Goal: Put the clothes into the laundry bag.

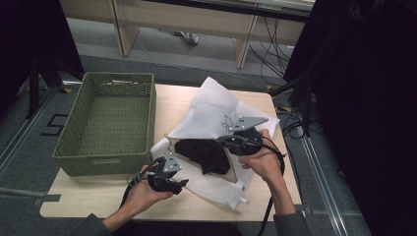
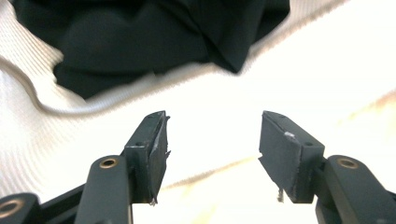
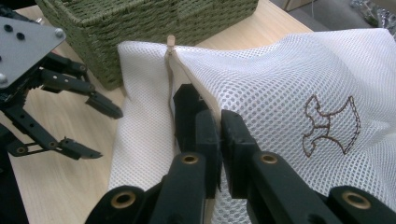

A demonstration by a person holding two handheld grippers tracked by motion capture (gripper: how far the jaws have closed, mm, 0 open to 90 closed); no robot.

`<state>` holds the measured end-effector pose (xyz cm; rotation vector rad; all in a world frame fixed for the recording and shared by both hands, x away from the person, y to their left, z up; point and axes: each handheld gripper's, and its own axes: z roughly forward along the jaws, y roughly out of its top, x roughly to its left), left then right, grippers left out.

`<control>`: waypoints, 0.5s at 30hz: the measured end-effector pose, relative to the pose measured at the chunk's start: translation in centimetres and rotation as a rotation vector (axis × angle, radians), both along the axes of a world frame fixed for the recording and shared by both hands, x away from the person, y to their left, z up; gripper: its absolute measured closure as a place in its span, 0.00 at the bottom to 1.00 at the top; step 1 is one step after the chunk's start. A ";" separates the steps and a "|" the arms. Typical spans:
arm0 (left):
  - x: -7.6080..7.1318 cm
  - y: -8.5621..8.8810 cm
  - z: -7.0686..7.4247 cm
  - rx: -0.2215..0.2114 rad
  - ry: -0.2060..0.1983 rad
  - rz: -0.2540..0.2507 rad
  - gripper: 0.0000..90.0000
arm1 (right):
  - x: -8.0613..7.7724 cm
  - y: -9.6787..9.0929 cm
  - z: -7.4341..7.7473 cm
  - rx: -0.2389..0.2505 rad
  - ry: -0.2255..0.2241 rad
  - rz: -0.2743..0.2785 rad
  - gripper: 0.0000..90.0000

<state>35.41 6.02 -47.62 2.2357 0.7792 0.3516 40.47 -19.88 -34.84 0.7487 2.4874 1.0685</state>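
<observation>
The white mesh bag lies at the worktop's right half, black cloth in its mouth. The right gripper has its fingers clenched on the bag's edge. The left gripper, fingers released and empty, hangs near the front edge beside the basket.

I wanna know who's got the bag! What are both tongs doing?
Left tongs: open, holding nothing.
Right tongs: closed on the white mesh bag's edge.

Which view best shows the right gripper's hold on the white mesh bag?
The right gripper view: right gripper pinches the mesh bag edge. The high view shows it small; the left gripper view shows bag fabric.
</observation>
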 end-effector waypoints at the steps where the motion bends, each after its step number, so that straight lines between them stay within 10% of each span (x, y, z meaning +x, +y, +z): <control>1: -0.2 0.2 0.0 -0.001 0.004 -0.003 0.46 | -0.1 0.0 0.0 -0.003 0.007 0.003 0.97; 15: -2.3 3.1 0.1 0.004 0.025 0.009 0.41 | -0.8 1.5 -3.2 -0.108 0.063 0.049 0.97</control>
